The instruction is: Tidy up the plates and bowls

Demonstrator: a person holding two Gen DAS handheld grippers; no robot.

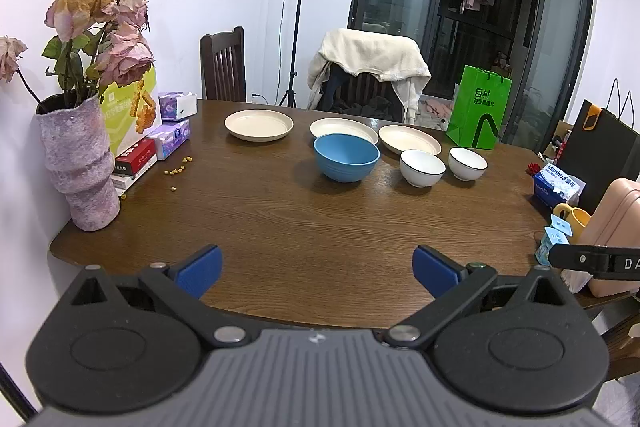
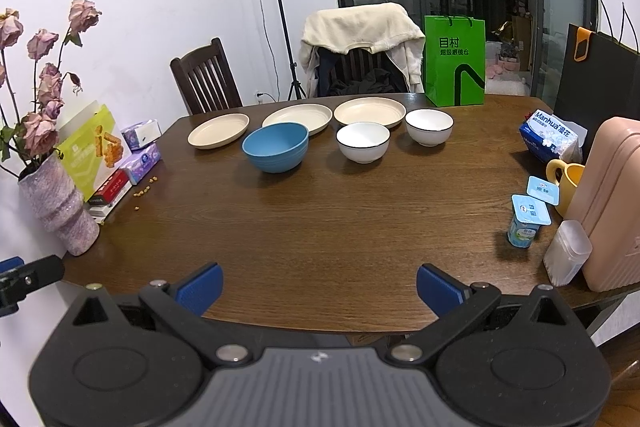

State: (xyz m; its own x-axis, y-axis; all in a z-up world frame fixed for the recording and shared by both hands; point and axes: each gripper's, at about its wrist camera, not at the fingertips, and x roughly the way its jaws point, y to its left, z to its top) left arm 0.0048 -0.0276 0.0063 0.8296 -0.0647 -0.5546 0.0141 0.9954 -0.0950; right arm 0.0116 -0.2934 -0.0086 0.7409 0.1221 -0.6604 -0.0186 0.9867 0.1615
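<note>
Both grippers, left gripper [image 1: 317, 273] and right gripper [image 2: 319, 289], hang released at the near table [image 1: 280, 227] edge, blue pads wide apart, holding nothing. Far side, left to right: 3 round cream plates [image 1: 259, 124] [image 1: 343, 129] [image 1: 409, 139], 1 blue ribbed bowl [image 1: 346, 157] in front of the middle plate, 2 glossy white dark-rimmed bowls [image 1: 422, 167] [image 1: 467, 163]. Only the right view shows the clear plastic box [image 2: 567, 253].

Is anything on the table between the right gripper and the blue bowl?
Nothing visible. The right gripper hangs open at the near edge, and only bare table lies between it and the blue bowl. The yogurt cups stand off to the right, outside that path.
</note>
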